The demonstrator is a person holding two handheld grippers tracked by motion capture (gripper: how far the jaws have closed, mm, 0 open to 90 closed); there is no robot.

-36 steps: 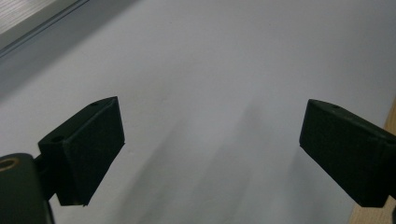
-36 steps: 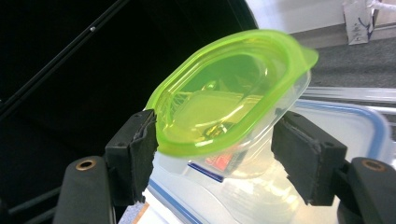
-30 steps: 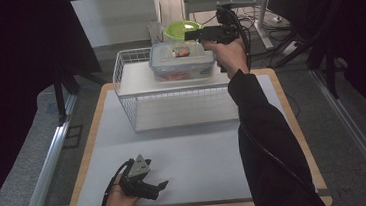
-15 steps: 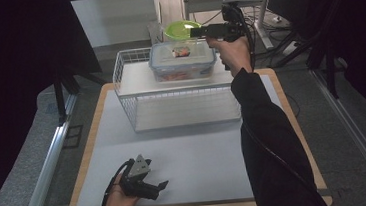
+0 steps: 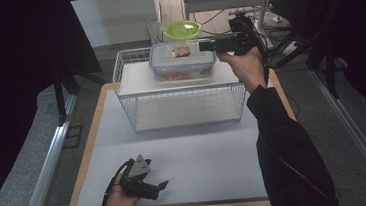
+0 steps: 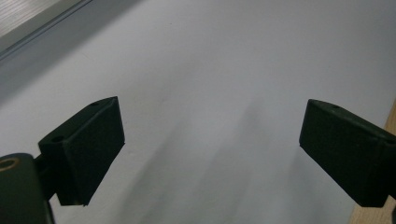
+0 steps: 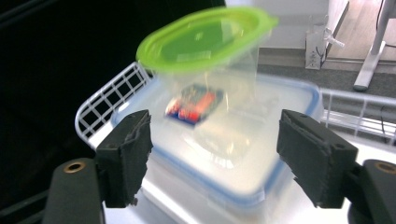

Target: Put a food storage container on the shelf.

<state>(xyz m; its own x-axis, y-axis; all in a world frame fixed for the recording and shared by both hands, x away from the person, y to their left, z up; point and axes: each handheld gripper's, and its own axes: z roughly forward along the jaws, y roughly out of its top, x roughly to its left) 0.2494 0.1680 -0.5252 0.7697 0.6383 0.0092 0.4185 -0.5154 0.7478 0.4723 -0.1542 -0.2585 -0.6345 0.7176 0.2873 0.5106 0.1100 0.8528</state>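
Both claws hold nothing. Near the person, the left gripper [image 5: 162, 185] rests wide open on the white table mat [image 5: 200, 151]. Farther off, the right gripper [image 7: 212, 154], its jaws just opened wider, points at the clear plastic box with a blue-rimmed lid [image 7: 238, 154] on the white wire rack [image 5: 181, 100]; the green-lidded clear tub [image 7: 205, 46] stands behind.

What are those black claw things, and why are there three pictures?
A person holds a two-jaw gripper in each hand. One picture looks down from above the table; the other two come from small cameras riding on the grippers. The left gripper rests open on the white table mat, holding nothing. The right gripper, also open and empty, points at a clear plastic box with a blue-edged lid on top of a white wire rack. A clear tub with a green lid is at that box too.
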